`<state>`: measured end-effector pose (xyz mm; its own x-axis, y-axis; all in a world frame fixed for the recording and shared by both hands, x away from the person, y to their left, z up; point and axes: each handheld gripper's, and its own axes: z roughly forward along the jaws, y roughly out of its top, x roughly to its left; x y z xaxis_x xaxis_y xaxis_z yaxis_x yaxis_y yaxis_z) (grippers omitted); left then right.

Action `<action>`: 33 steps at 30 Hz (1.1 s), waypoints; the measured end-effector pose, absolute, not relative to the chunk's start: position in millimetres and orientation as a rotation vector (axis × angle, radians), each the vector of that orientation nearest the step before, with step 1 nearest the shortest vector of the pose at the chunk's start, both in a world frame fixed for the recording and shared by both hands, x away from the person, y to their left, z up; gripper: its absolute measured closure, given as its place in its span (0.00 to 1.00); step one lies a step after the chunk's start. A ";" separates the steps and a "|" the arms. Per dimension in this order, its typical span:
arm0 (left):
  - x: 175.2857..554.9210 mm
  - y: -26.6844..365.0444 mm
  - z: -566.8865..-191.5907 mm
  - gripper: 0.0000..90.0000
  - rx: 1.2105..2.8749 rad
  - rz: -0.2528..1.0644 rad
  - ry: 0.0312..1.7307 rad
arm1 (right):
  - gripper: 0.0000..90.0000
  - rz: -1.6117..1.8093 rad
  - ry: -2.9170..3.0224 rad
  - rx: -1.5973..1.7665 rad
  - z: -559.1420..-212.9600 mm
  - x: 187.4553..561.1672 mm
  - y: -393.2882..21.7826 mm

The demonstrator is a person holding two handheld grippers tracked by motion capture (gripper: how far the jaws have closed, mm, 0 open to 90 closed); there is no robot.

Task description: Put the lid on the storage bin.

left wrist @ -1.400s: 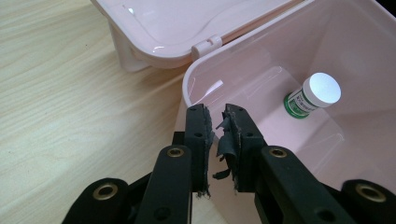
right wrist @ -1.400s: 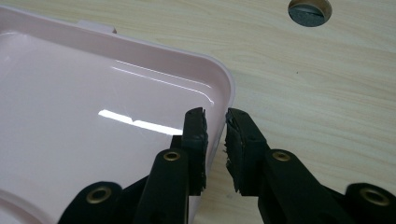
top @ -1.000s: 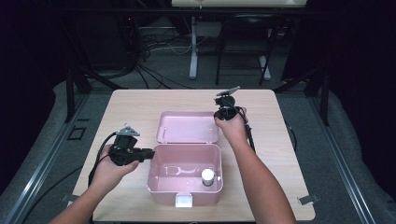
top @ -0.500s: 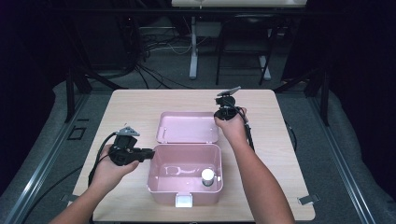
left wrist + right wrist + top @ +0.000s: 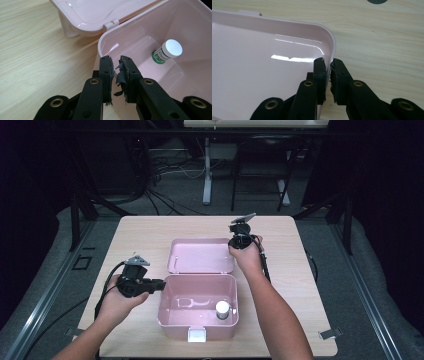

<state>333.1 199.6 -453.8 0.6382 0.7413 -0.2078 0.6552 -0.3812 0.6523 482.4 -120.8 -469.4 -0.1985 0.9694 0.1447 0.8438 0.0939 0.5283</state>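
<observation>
The left claw is pinching the left wall of the open pale pink plastic box, which is sitting mid-worktop and holding a small white-capped, green-labelled bottle. The right claw, jaws just closing, is gripping the rim of the box's laid-back pink lid at its right corner.

Pink box & its lid: glossy smooth plastic w/ bright glints. Table: pale wood-grain top, matt, prob. laminate. Small bottle: white matt cap, green label, looks like paper. Left gripper: matt black plastic, brass-coloured rivets, frayed grey rubbery pads.
</observation>
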 end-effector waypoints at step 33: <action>334.5 198.3 -452.0 0.90 2.140 0.145 1.112 | 0.96 0.975 2.009 1.692 -426.8 454.3 -127.3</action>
